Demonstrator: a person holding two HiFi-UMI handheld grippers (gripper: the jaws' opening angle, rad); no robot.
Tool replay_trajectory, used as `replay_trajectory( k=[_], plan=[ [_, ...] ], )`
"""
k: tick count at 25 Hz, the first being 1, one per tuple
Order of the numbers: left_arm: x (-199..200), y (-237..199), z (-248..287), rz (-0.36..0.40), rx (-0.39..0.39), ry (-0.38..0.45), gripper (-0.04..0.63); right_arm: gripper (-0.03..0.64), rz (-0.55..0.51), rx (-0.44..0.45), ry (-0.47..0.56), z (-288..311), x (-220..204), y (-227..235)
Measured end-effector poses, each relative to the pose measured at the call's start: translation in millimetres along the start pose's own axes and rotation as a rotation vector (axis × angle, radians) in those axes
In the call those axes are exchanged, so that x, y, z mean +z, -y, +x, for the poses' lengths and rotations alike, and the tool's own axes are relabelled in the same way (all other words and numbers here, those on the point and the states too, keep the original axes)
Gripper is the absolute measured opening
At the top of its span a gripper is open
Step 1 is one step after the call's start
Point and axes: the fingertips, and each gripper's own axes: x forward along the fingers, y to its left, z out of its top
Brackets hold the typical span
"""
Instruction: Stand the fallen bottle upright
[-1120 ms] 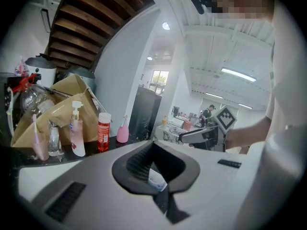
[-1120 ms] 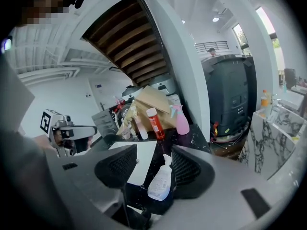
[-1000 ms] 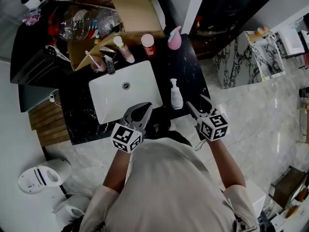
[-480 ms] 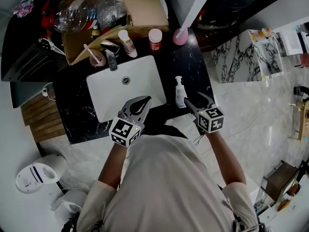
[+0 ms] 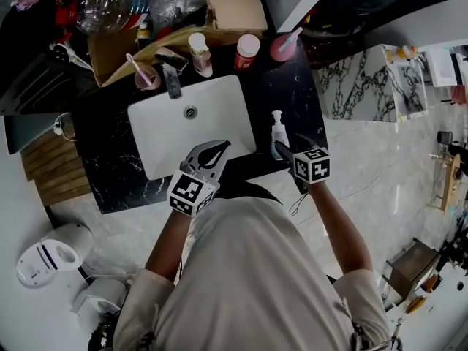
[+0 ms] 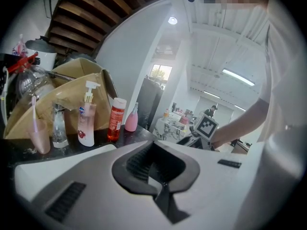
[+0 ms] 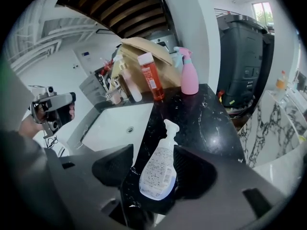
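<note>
Black counter, white bottle flat on it, just right of the sink, nozzle toward the back wall and base toward me, and my right claw had dropped right onto that spot! A second earlier it hung short of the bottle, near the counter's front corner. Now it pointed steeply down, and the bottle's fat lower body sat between its jaws.

Those jaws had just been opening. They stood wide apart, one on either side of the label, with the pads not pressing on the plastic as far as I could see. So nothing was gripped yet: the bottle was still down and the task still all to do, though I judged the approach as good as finished.

Next call, by my reckoning: sink a touch more, close on the body, then swing the base down onto the stone. The risk? A slick, rounded bottle could squirt out of the pads or roll toward the sink.

My left claw had crept in over the sink's front rim, jaws together, nothing in them. It was well apart from the bottle, and I read it as a spare hand here.
</note>
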Motion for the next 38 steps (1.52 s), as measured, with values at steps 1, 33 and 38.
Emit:
replay_trajectory(
  k=[1,33,38],
  plan=[
    [-1.3,-2.5,-0.5,-0.003,0.000,0.000,0.008,0.278,0.007,-0.003,-0.015,4.7,-1.6,0.9],
    [-48.9,-30.5,-34.5,-0.106,0.009,-0.015,0.008,0.291,0.016,-0.141,-0.276,73.5,-29.1,15.7],
    [-44.8,-25.3,-37.8,-0.085,0.000,-0.012,0.008,0.291,-0.029,-0.104,-0.255,66.8,-31.1,6.2]
  ],
)
